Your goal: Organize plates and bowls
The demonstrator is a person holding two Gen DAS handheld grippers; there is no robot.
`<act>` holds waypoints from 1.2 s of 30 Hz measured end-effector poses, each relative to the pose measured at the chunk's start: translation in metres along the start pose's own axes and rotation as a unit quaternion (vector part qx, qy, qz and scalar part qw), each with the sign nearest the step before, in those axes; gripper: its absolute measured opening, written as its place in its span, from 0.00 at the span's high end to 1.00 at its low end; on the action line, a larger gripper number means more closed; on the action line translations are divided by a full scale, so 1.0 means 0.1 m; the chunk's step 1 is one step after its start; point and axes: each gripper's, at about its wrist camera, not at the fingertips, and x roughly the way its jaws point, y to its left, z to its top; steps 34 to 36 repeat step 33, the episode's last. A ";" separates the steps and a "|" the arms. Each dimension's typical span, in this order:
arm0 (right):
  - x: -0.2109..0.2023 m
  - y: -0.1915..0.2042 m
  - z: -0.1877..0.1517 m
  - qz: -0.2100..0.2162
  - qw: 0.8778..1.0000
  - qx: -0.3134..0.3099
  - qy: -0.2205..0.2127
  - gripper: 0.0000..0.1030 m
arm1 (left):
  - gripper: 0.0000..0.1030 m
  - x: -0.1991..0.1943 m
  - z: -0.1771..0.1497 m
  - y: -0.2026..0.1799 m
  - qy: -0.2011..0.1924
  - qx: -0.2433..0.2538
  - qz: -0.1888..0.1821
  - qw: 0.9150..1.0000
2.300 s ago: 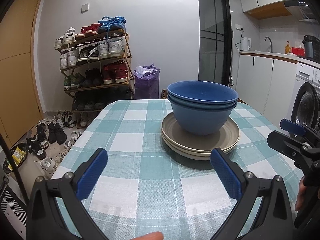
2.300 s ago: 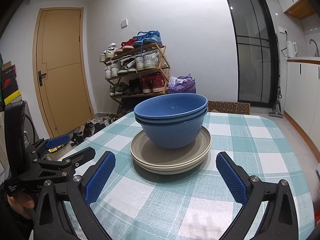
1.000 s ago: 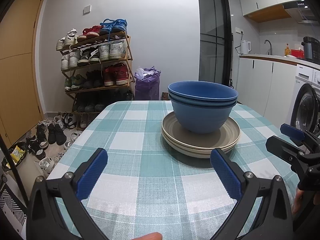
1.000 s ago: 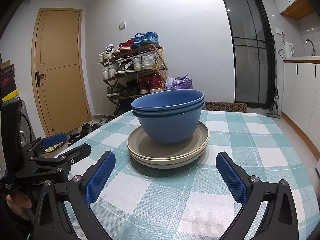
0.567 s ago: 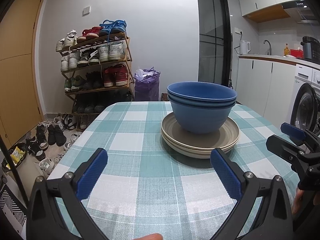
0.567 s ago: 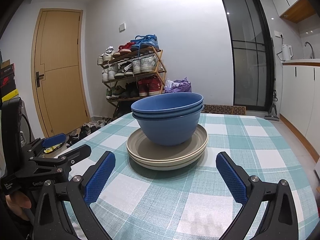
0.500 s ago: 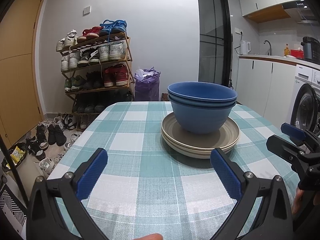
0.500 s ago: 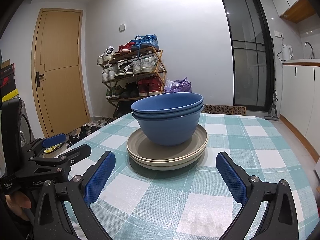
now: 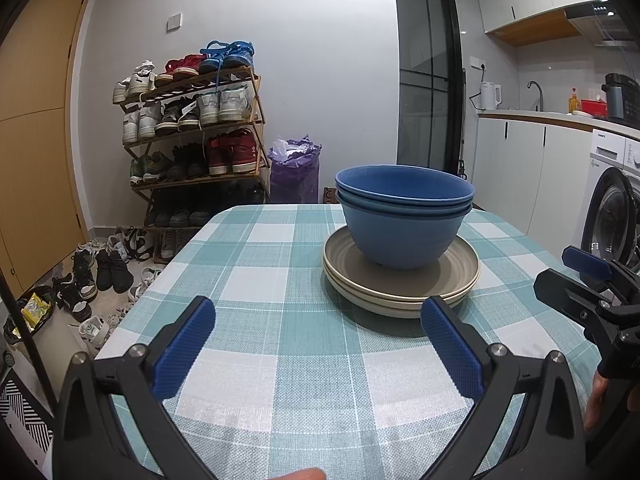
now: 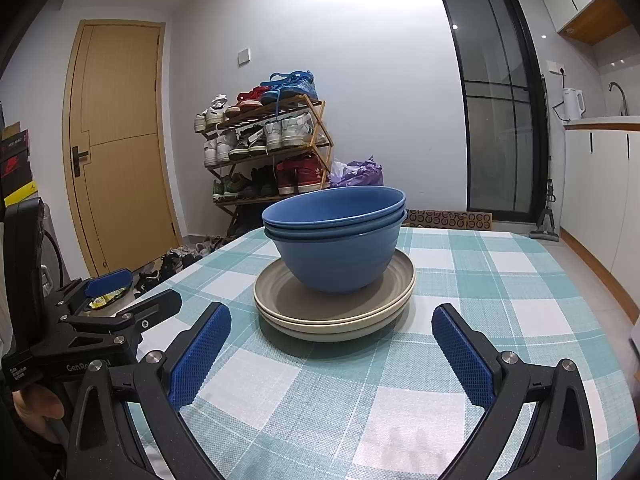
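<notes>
Checked teal-and-white cloth covers the table (image 9: pixel 256 288), with a loaded shoe rack (image 9: pixel 192 140) against the far wall at about 11 o'clock from my left camera and kitchen cabinets (image 9: pixel 516 184) off at 2 o'clock.

On the table I see one tidy pile: two blue bowls (image 9: pixel 404 220) nested one inside the other, sitting upright on two beige plates (image 9: pixel 400 284) stacked flush. From my left camera the pile sits at roughly 1 o'clock; from my right camera the bowls (image 10: pixel 336 236) and plates (image 10: pixel 336 308) are dead ahead at 12 o'clock.

My left claw (image 9: pixel 316 344) has its jaws spread wide with nothing between them, hovering over bare cloth short of the plates. My right claw (image 10: pixel 332 354) is likewise wide apart and empty, near the front rim of the plates but not touching them. Each claw shows at the edge of the other's view, well clear of the dishes.

As I judge it, the sorting looks essentially done: like is stacked with like, nothing loose lies on the cloth that I can see. What may remain, if anything, is carrying the pile off to a cupboard, but I can't tell whether the task asks for that.
</notes>
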 end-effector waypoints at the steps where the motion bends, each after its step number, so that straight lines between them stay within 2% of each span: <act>1: 0.00 0.00 0.00 0.000 1.000 0.000 0.000 0.01 | 0.00 0.00 0.00 0.00 0.000 0.000 0.000 1.000; 36: -0.01 0.00 -0.01 0.002 1.000 0.004 -0.002 0.01 | 0.00 -0.01 0.01 0.01 0.000 -0.001 -0.001 1.000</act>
